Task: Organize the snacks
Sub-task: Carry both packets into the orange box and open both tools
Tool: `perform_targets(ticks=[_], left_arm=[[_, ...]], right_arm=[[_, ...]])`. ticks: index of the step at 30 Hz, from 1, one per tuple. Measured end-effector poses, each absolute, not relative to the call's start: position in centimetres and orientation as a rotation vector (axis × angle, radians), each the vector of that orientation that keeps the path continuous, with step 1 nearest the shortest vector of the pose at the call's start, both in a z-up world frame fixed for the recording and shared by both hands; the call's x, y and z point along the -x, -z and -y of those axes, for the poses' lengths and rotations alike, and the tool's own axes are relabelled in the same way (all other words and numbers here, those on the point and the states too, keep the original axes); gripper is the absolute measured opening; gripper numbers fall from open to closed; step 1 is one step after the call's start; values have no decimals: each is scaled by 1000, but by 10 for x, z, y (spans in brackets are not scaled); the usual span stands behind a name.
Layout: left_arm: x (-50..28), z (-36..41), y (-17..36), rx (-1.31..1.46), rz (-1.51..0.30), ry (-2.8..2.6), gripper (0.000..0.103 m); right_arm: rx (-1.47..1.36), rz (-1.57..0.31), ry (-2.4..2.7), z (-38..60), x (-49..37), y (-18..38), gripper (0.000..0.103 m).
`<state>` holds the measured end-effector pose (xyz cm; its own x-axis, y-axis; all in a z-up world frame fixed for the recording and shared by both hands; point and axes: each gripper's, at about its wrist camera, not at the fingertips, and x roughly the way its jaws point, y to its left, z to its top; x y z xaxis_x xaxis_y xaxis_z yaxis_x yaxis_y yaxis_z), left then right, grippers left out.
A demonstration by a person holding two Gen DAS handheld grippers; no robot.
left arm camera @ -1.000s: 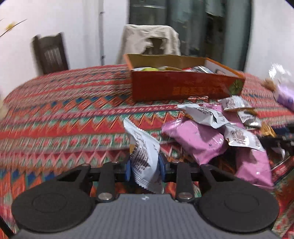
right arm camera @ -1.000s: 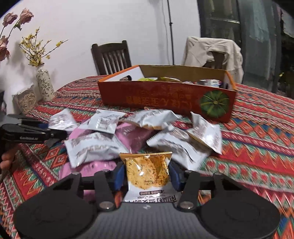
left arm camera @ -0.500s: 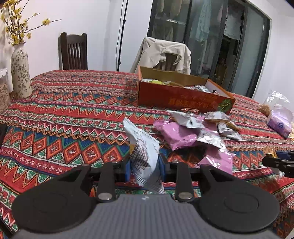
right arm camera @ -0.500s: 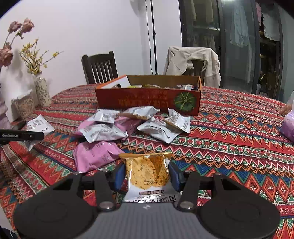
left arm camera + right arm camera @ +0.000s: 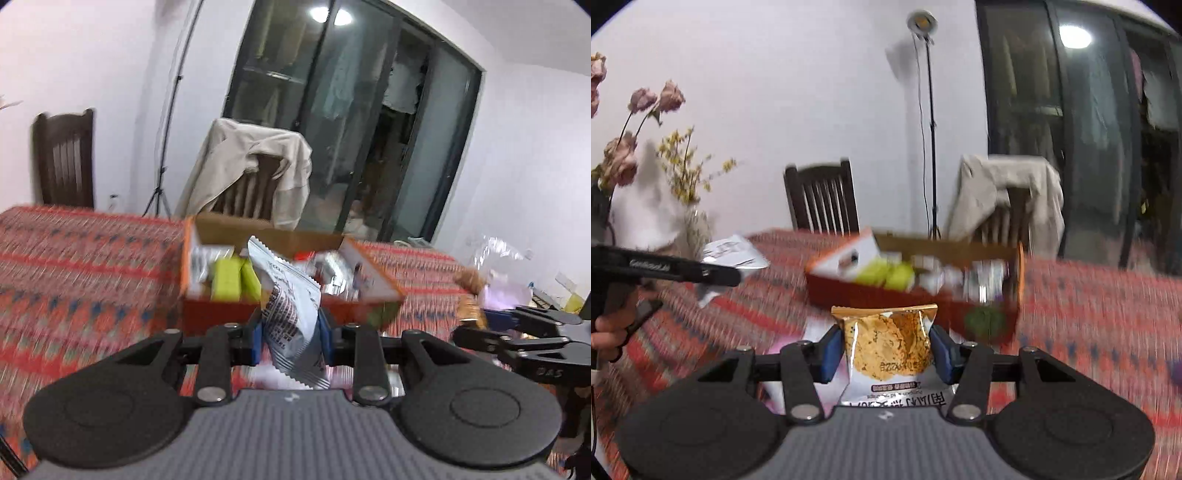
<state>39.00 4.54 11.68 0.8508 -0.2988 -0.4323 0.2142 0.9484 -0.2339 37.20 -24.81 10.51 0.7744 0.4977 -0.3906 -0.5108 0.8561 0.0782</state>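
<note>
You were in the carrying step: each of your grippers had one packet, and both were lifted above the table and pointed toward the orange cardboard box (image 5: 288,295). The left gripper (image 5: 291,334) was clamped on a white-grey snack packet (image 5: 290,314), which stood upright and a little twisted between the blue pads; in the left wrist view this packet hid part of the box's inside. The right gripper (image 5: 886,349) was clamped on a golden cracker packet (image 5: 888,345), held flat by its two side edges, in front of the box's near wall.

The box was already partly filled; I could see yellow-green packs (image 5: 236,280) and some silvery ones inside it, near its left end.

I think the next move called for bringing each packet over the box's open top, above a free place, and only then opening the jaws. Both views were blurred, so I could not tell exactly which place inside the box was free.

About writing: the golden packet carried printed characters at its lower part, seen upside down, and I could not read them surely. The white-grey packet had dark printed lines, too small to read. On the left gripper's side, seen from the right wrist view, there was a white brand word, but it was too blurred
</note>
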Motion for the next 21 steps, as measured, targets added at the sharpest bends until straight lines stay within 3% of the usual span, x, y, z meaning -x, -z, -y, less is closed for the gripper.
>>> perform_targets(ticks=[6,14,16,17,18,19,21], left_arm=[[-488,-33,-110,226,-559,215,29],[-563,-34,-65,273,-679,146,30],[-572,-32,-54,263,-693,118,39],[-575,-33,-50,264,-699,109,51],[-578,-36,-46,271,-706,117,59],[-577,-39,-44,277,-708,133,61],[-576,-43,-43,274,-702,144,67]], right_arm=[[-85,-465,-600,220,-479,-117,49],[-200,-599,-521,180,-601,-89,50],[-170,-628,-480,169,-620,-77,53],[-163,-654,-457,163,-629,-69,54],[-162,-683,-443,160,-636,-62,62],[-169,-706,-434,158,-640,-55,70],[-190,-715,-431,159,-641,-48,74]])
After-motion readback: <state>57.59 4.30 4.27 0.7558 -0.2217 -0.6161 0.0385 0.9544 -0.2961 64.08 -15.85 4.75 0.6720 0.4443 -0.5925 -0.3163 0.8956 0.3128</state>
